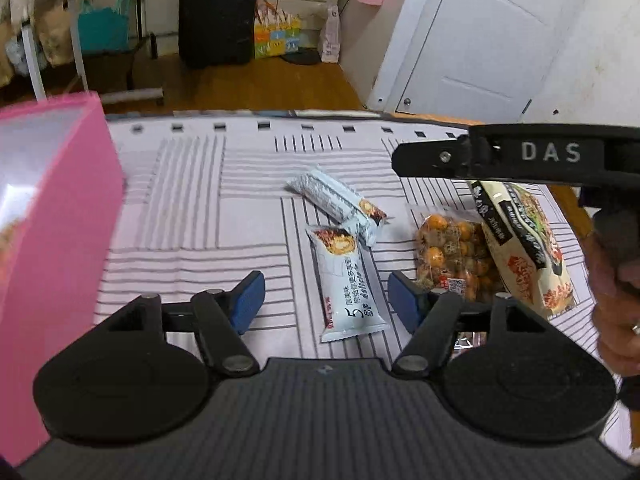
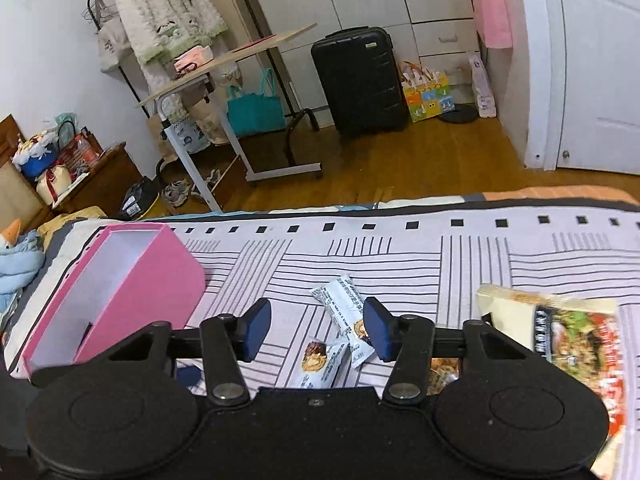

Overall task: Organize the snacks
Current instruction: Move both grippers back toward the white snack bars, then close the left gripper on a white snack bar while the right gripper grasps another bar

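Note:
Two white snack bar packets lie on the striped cloth: a near one (image 1: pixel 346 280) and a far one (image 1: pixel 340 200). A clear bag of orange snacks (image 1: pixel 452 252) and a cream noodle packet (image 1: pixel 524 240) lie to their right. An open pink box (image 2: pixel 132 284) stands at the left. My left gripper (image 1: pixel 326 306) is open, its blue pads either side of the near packet, above it. My right gripper (image 2: pixel 316 330) is open and empty, above the white packets (image 2: pixel 344 312); the noodle packet (image 2: pixel 568 332) is to its right. The right gripper's body (image 1: pixel 520 154) crosses the left wrist view.
The cloth-covered surface (image 2: pixel 400 264) ends at a far edge over a wooden floor. Beyond stand a black suitcase (image 2: pixel 360 84), a rolling side table (image 2: pixel 224 64), a clothes rack and a white door (image 2: pixel 600 64). A blue plush (image 2: pixel 16 256) lies at far left.

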Available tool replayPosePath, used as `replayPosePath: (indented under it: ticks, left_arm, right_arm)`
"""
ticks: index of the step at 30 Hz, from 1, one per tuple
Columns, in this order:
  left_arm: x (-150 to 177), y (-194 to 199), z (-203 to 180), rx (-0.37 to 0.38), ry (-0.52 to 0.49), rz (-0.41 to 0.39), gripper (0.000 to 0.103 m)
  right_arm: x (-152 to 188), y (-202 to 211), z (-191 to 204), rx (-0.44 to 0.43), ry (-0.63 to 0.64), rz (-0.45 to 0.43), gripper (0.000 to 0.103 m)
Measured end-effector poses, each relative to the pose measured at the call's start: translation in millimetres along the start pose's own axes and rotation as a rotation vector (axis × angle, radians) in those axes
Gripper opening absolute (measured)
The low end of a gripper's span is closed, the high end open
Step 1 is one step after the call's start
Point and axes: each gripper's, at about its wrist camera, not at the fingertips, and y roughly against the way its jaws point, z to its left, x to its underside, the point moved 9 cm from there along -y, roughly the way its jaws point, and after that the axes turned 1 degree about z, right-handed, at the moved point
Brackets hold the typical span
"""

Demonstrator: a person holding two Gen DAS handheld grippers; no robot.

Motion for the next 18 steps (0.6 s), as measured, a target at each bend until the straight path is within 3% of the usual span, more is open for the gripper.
replayPosePath:
  ticks: [2, 7, 12, 15, 18]
  left_arm:
    - [6, -13, 2, 0.01, 0.004, 0.007, 0.054]
    - [10, -37, -4, 0.001, -0.062, -0.029, 0.054]
    - [15, -50, -8, 0.035, -0.059, -0.065, 0.054]
    - [22, -57, -11, 0.002, -0.08, -0.044, 0.054]
    - [23, -56, -14, -0.02, -0.11, -0.051, 0.054]
  right_arm:
    - [6, -13, -3, 0.0, -0.001, -0.003, 0.051]
    - [17, -43, -9, 0.05, 0.075, -0.019, 0.05]
    - [23, -58, -15, 0.064, 0.108, -0.016, 0.05]
    - [30, -66, -20, 0.064, 0.074, 0.013, 0.05]
    - [32, -68, -25, 0.094, 0.096, -0.013, 0.05]
